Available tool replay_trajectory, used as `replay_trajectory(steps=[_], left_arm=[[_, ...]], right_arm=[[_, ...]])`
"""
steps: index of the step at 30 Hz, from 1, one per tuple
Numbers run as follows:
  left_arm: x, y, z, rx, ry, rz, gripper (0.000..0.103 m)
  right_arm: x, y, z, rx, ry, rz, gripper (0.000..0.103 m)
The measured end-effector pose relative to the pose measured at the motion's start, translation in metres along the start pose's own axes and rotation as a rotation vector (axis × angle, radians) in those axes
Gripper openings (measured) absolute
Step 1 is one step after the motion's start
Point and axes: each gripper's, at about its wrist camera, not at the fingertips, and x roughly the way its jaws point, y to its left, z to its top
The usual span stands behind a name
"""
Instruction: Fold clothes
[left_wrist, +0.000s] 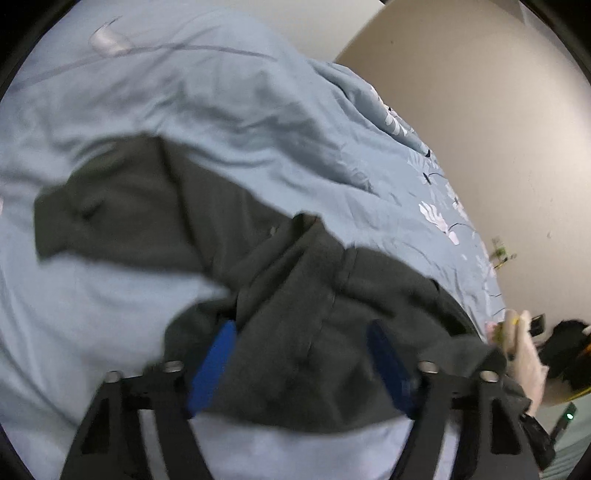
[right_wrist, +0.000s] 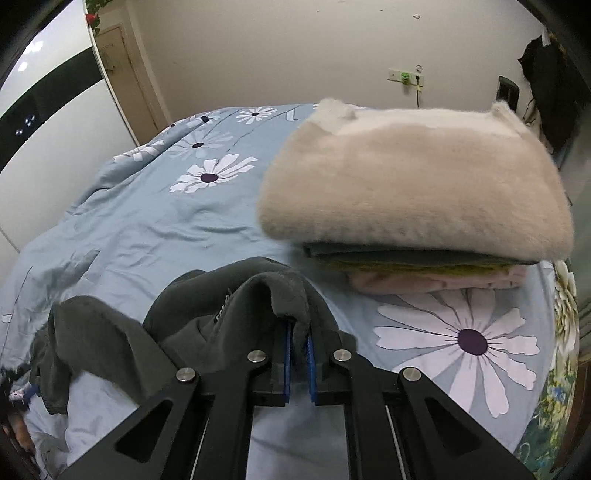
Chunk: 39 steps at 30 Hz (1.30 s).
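A dark grey garment (left_wrist: 155, 206) lies crumpled across the light blue bedcover (left_wrist: 192, 103). In the left wrist view one part stretches to the far left while a bunched part covers the space between my left gripper's (left_wrist: 303, 354) fingers. Those blue pads (left_wrist: 216, 360) stand wide apart, so that gripper is open, with cloth draped between and over them. In the right wrist view my right gripper (right_wrist: 298, 339) is shut on a raised fold of the same dark garment (right_wrist: 207, 317), which hangs over both fingertips.
A stack of folded clothes (right_wrist: 413, 184) topped by a fluffy beige sweater sits on the floral bedcover (right_wrist: 155, 229) just beyond the right gripper. A beige wall (right_wrist: 295, 48), a door and a white wardrobe (right_wrist: 55, 155) stand behind the bed. Dark clothes (right_wrist: 550, 92) hang at the far right.
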Motion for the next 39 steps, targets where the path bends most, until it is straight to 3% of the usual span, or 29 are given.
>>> replay_trajectory(steps=[2,3,5,17,20,24,29,35,39], left_arm=[[0.013,-0.004,0.016,0.002,0.028,-0.015,0.056],[0.022,-0.003,0.025,-0.009,0.054,-0.037,0.041],[0.035,0.0,0.037,-0.039,0.085,-0.046,0.034],[0.084,0.026,0.064,-0.224,0.217,-0.213,0.031],[0.079,0.018,0.064,-0.187,0.206,-0.213,0.03],[0.075,0.008,0.063,-0.164,0.21,-0.189,0.017],[0.06,-0.008,0.061,-0.121,0.184,-0.16,0.011],[0.052,-0.017,0.056,-0.063,0.204,-0.172,0.01],[0.063,-0.001,0.051,-0.119,0.234,-0.229,0.012]], right_arm=[[-0.004,-0.009,-0.008,0.001,0.002,-0.007,0.007],[-0.004,-0.011,-0.009,0.0,0.003,-0.011,0.007],[-0.006,-0.017,-0.015,0.003,0.01,-0.015,0.007],[-0.006,-0.039,-0.038,0.049,0.044,0.02,0.007],[-0.006,-0.041,-0.038,0.051,0.042,0.031,0.007],[-0.004,-0.042,-0.034,0.068,0.041,0.045,0.007],[-0.01,-0.038,-0.027,0.065,0.014,0.058,0.007],[-0.017,-0.04,-0.025,0.073,-0.002,0.081,0.007],[-0.018,-0.045,-0.03,0.09,0.001,0.103,0.007]])
